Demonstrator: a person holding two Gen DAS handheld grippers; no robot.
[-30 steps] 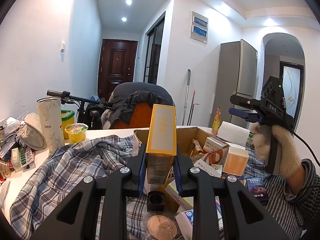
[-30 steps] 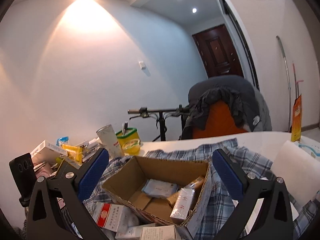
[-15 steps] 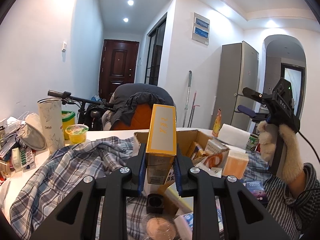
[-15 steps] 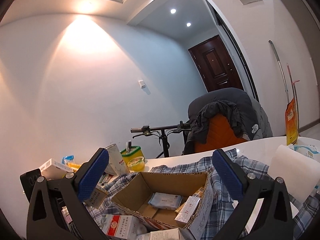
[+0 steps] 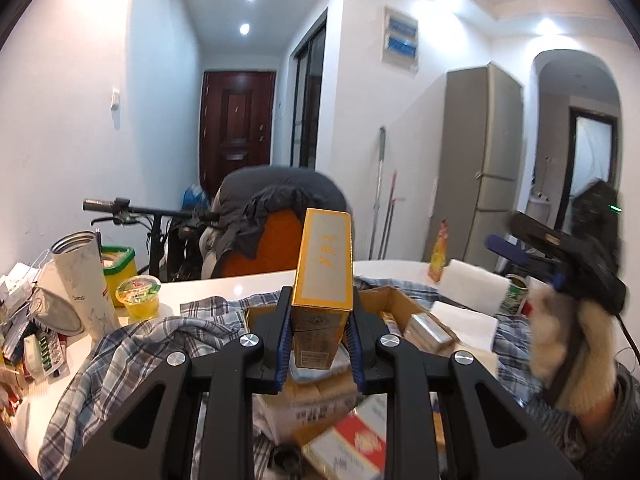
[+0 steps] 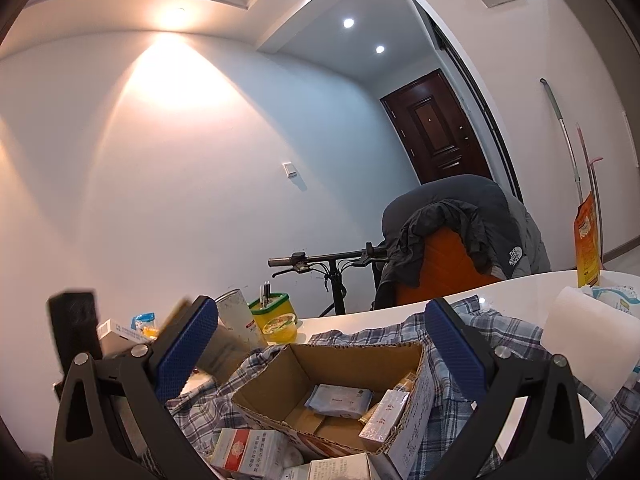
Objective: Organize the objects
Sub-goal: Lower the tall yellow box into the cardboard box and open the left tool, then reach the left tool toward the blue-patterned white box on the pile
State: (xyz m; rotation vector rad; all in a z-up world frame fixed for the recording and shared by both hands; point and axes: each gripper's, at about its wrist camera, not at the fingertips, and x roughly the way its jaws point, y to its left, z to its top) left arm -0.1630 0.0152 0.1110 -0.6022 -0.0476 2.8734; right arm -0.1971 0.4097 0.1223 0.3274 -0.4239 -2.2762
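Compared with one second ago, the left gripper [image 5: 318, 330] has gone up and forward with its box, so the open brown cardboard carton [image 5: 394, 305] now lies lower and closer under it; the right gripper [image 6: 320, 344] has tilted a little upward and shows more ceiling.

On the white table [image 5: 236, 286] a blue and white checked shirt [image 5: 132, 346] is spread around the carton. The carton holds several small packets, among them a pale blue flat pouch [image 6: 340, 399] and a long white box with red signs [image 6: 385, 415]. In front of the carton, nearer to the cameras, lies a white box with a red band [image 6: 248, 449]. Left of the carton stand a tall white marbled tumbler [image 5: 86, 284], a yellow tub with a green rim [image 5: 118, 268] and a small yellow jelly cup [image 5: 138, 296].

A tall golden-yellow box with a silver face [image 5: 324, 268] stands upright just above the near edge of the carton, gripped at its lower part by the closed fingers [image 5: 282, 340] of the left gripper. The right gripper is held by a hand in a furry beige glove [image 5: 560, 344] to the right of the carton; its fingers [image 6: 186, 350] stand wide apart with nothing between them.
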